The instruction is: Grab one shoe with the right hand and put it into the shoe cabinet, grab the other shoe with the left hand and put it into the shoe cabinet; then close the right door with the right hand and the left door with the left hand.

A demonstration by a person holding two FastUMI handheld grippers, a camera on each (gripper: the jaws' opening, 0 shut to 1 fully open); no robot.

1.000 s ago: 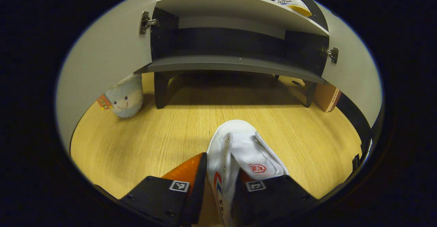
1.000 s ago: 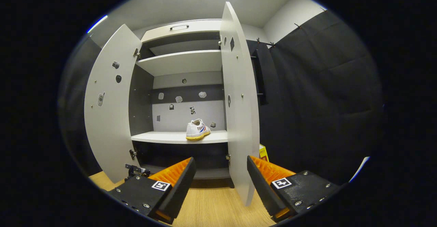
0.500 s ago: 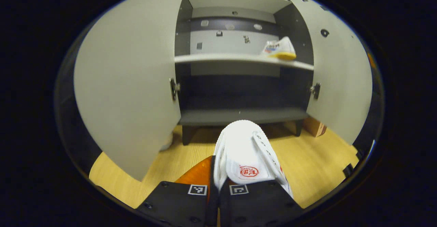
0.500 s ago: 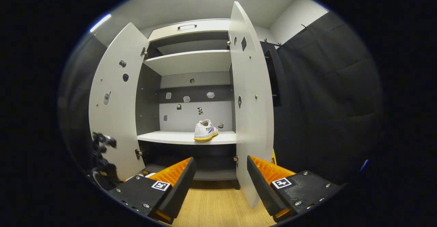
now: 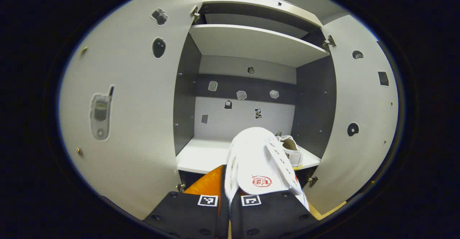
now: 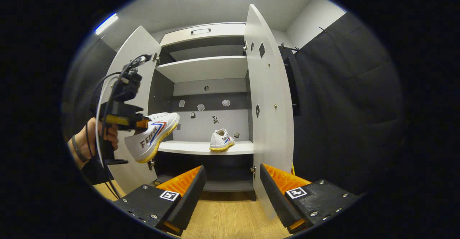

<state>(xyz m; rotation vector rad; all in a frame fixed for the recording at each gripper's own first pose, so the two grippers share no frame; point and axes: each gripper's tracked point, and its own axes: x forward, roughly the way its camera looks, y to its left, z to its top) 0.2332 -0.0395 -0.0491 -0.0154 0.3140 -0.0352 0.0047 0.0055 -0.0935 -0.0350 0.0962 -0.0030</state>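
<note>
One shoe [image 6: 222, 140] already sits on the middle shelf [image 6: 201, 147] of the shoe cabinet [image 6: 206, 34], over on the right side. My left gripper [image 5: 228, 181] has its fingers squeezed together on the other shoe [image 5: 257, 160], holding it up in the air in front of that shelf, toe pointing in. I think it could go wrong here: I only hold the shoe by its back end, so the heavy front could tip down or slip out. The toe could also bump the shelf edge, or push the first shoe if I go in too far to the right. My right gripper [image 6: 230, 188] waits low with its fingers apart and nothing in them, near the right door [image 6: 269, 106]. The right gripper view shows me the held shoe from the side, tilted and just beside the left door [image 6: 124, 167], with the hand [image 6: 104, 136] behind it. The left gripper view shows the bare left part of the shelf, where I think the shoe can go.
</note>
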